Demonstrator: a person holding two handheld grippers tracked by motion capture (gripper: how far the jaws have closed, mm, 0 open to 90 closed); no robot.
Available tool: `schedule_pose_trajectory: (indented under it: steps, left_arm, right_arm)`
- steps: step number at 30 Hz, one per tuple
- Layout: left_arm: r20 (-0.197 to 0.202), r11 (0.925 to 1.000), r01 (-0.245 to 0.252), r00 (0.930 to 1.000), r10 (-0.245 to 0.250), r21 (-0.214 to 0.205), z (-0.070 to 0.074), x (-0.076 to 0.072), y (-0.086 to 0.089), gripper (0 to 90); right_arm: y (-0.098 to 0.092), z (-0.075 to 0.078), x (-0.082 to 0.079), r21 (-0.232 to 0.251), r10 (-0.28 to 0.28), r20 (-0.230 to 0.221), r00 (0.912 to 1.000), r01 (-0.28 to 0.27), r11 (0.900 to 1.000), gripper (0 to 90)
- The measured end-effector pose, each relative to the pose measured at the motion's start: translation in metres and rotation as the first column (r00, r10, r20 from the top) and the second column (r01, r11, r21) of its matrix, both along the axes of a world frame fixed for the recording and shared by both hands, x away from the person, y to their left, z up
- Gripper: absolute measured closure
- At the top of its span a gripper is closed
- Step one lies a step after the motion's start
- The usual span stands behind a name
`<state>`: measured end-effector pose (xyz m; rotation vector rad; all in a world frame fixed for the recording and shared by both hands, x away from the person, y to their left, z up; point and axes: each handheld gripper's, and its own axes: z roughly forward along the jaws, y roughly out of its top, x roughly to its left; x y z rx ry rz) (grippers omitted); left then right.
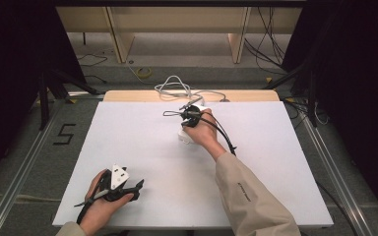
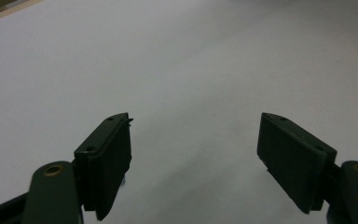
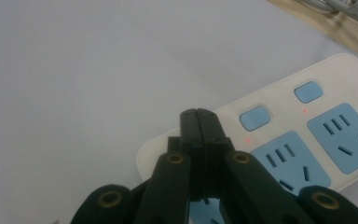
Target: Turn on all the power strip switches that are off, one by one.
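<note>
A white power strip (image 3: 279, 126) with blue sockets and blue switches lies at the back middle of the white table (image 1: 128, 142); two small red lights glow beside its switches. In the high view a hand covers most of the power strip (image 1: 184, 137). My right gripper (image 3: 199, 114) is shut with nothing between its jaws, its tips just over the strip's near end, next to a blue switch (image 3: 254, 117). Seen from above, the right gripper (image 1: 189, 120) sits over the strip. My left gripper (image 1: 137, 191) rests at the front left, open (image 2: 196, 140) and empty over bare table.
The strip's white cable (image 1: 174, 87) coils off the table's back edge, where a wooden strip (image 1: 128, 95) shows. Black cables trail from both grippers. Metal rails (image 1: 19, 172) run along both sides on the floor, and dark curtains flank the table.
</note>
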<state>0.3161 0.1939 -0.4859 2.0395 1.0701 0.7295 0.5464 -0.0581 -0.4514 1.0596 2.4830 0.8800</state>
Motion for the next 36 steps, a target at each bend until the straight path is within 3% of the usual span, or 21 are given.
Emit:
schedule_pose_trajectory:
  steps: [14, 36]
  left_arm:
    - [0.003, 1.0, -0.003, 1.0, 0.003, -0.006, -0.0003, -0.0002, -0.0008, 25.9]
    - [0.0, 1.0, 0.002, 1.0, -0.002, 0.002, -0.0001, 0.0, -0.0008, 25.9]
  right_arm:
    - [-0.002, -0.0003, 0.0034, 0.01, 0.005, -0.022, 0.9997, -0.005, 0.9999, 90.0]
    - [-0.0007, -0.0003, 0.0034, -0.02, 0.012, -0.002, 0.9999, -0.012, 0.9997, 90.0]
